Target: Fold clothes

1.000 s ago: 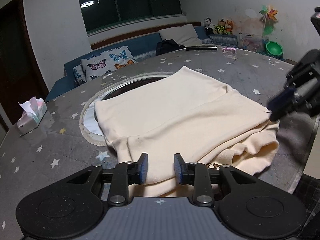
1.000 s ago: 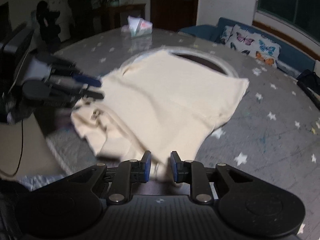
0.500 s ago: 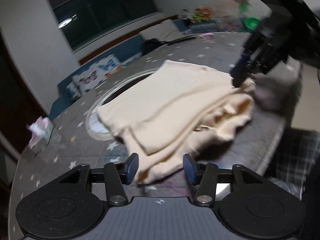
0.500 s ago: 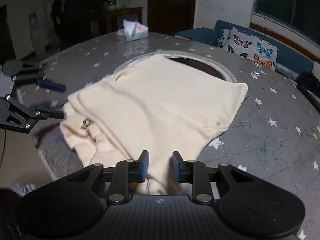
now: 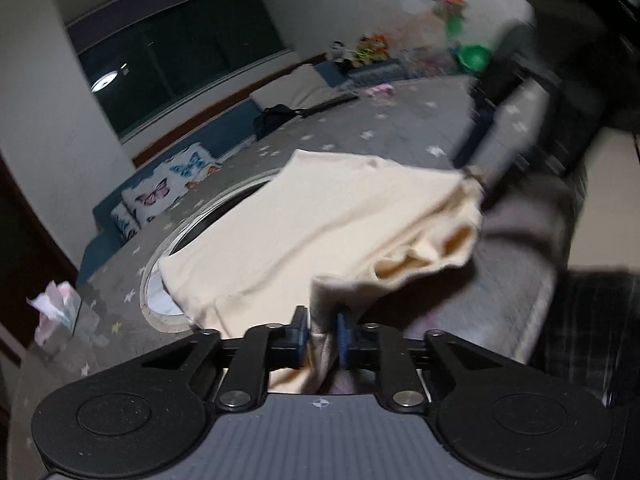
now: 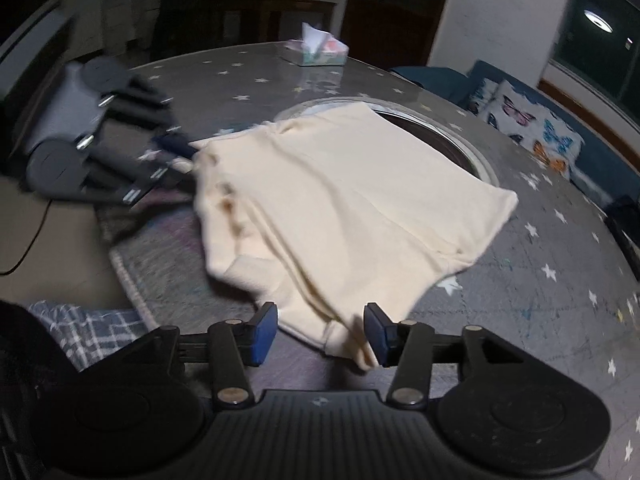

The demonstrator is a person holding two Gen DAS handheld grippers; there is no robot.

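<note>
A cream garment (image 5: 320, 216) lies partly folded on the grey star-patterned table (image 5: 400, 136). My left gripper (image 5: 322, 336) is closing, and its pads pinch a bunched fold of the garment's near edge. In the right wrist view the garment (image 6: 340, 200) spreads ahead, with the left gripper (image 6: 176, 156) blurred at its far left corner. My right gripper (image 6: 320, 334) is opening. The garment's near hem lies between its blue pads (image 6: 264, 332), which stand clear of the cloth. It appears blurred in the left wrist view as the right gripper (image 5: 480, 168), at the garment's right corner.
A round inset ring (image 6: 460, 136) sits in the table (image 6: 540, 300) under the garment's far side. A tissue box (image 6: 316, 50) stands at the far edge. A sofa with butterfly cushions (image 6: 532, 128) lies beyond. Checked fabric (image 6: 92, 328) shows below the near table edge.
The left jaws spread, then closed on the garment's near edge, which now rises bunched. The right jaws have spread apart from nearly closed. Both views have rolled.
</note>
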